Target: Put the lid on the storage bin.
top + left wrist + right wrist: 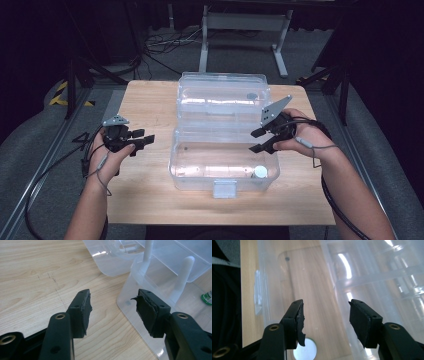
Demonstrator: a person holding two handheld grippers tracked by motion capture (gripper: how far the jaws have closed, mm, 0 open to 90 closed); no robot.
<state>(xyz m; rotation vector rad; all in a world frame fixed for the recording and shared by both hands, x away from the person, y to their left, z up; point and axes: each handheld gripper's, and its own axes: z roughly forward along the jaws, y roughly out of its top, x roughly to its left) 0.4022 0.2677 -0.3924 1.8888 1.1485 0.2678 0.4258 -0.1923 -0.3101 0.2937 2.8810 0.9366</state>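
We see clear plastic box (223, 155) open at centre of wooden table (150, 100). Small white-capped bottle (260, 172) inside box. Left gripper (145, 141) left of box, jaws apart, empty. Right gripper (257, 141) over box's right edge, jaws apart, empty. Grey carpet (30, 150), cables (165, 42) beyond table.

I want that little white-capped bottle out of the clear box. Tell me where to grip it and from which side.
Grip the white-capped bottle by its cap, coming straight down from above with the right gripper. It seems to stand upright in the near right corner of the clear box, whose walls block a side approach.
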